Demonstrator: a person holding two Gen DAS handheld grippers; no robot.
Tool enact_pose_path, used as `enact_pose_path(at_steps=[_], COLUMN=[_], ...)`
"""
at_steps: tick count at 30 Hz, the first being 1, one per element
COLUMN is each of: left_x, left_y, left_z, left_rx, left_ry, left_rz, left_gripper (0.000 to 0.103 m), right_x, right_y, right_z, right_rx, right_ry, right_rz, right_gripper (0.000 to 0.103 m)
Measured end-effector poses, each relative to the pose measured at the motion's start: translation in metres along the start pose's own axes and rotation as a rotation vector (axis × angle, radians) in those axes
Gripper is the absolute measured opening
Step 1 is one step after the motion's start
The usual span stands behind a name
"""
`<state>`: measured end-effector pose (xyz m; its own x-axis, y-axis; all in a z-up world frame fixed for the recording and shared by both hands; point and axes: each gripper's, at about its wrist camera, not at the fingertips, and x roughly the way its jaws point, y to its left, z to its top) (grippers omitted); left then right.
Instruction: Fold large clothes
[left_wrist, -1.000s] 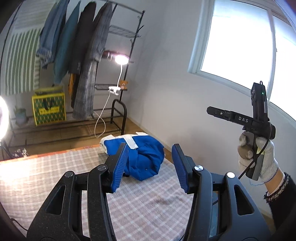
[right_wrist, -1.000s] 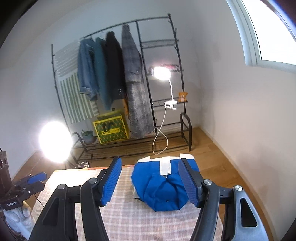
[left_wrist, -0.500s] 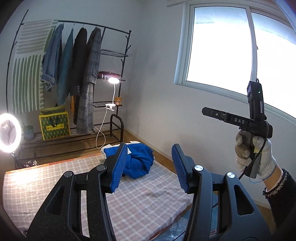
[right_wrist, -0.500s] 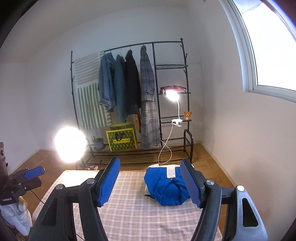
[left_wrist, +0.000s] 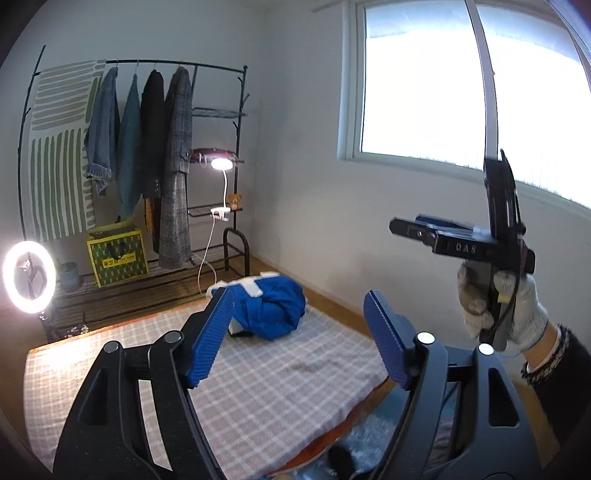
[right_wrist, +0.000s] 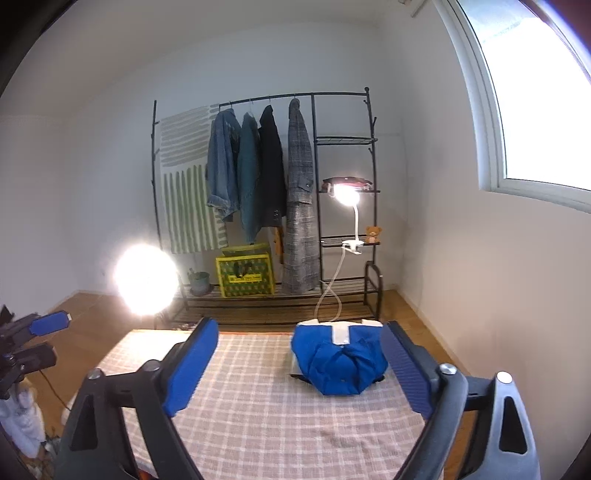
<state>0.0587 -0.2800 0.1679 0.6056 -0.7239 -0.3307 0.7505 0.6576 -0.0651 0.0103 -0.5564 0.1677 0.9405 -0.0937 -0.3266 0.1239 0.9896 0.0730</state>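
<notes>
A folded garment (right_wrist: 341, 363) lies on the checked cloth (right_wrist: 258, 413) at its far right corner. Behind the cloth, against the back wall, stands a clothes rack (right_wrist: 291, 99) with coats hung along its rail and shelves at its right end. A clip lamp (right_wrist: 347, 195) and a small teddy bear (right_wrist: 373, 234) sit on those shelves. A bag (right_wrist: 245, 275) rests on the rack's bottom shelf, a potted plant (right_wrist: 199, 282) left of it. A ring light (left_wrist: 29, 282) stands at the cloth's far left. The window (left_wrist: 461, 96) is in the right wall.

I see a black rack (right_wrist: 314, 206) against the far wall, hung with four coats (right_wrist: 258, 177). A lit clip lamp (right_wrist: 347, 194) and teddy (right_wrist: 373, 234) sit on its shelves, a yellow bag (right_wrist: 245, 275) below, a ring light (left_wrist: 29, 282) at left.
</notes>
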Motion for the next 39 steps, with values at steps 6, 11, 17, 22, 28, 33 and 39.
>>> enact_pose_path(at_steps=[6,11,17,22,28,33,39], left_x=[0.024,0.056,0.103,0.126,0.147,0.156,0.156], left_y=[0.004,0.026,0.067,0.11,0.143,0.149,0.148], left_z=[-0.038,-0.067,-0.103,-0.132,-0.157,-0.17,-0.185], left_rx=[-0.017,-0.05,-0.122,-0.233,-0.241,-0.184,-0.136], left_ry=[0.07,0.098,0.182,0.21,0.23,0.251,0.228], left_rz=[0.002,0.047,0.09,0.143,0.197,0.249,0.275], left_gripper=[0.091,0.101,0.102,0.102,0.103,0.103,0.103], right_x=[0.014,0.047,0.099,0.142,0.183,0.207,0.222], right_y=[0.01,0.017,0.028,0.043,0.056,0.063,0.07], right_z=[-0.025,-0.047,-0.078,-0.104,-0.134,-0.151,-0.165], right_rx=[0.004,0.022,0.059,0.064,0.106,0.103,0.119], right_ry=[0.013,0.026,0.05,0.081,0.11,0.133,0.137], right_rz=[-0.05,-0.07,-0.108,-0.127,-0.145,-0.173,-0.218], right_gripper=[0.103,0.103,0.103,0.103,0.103,0.103,0.103])
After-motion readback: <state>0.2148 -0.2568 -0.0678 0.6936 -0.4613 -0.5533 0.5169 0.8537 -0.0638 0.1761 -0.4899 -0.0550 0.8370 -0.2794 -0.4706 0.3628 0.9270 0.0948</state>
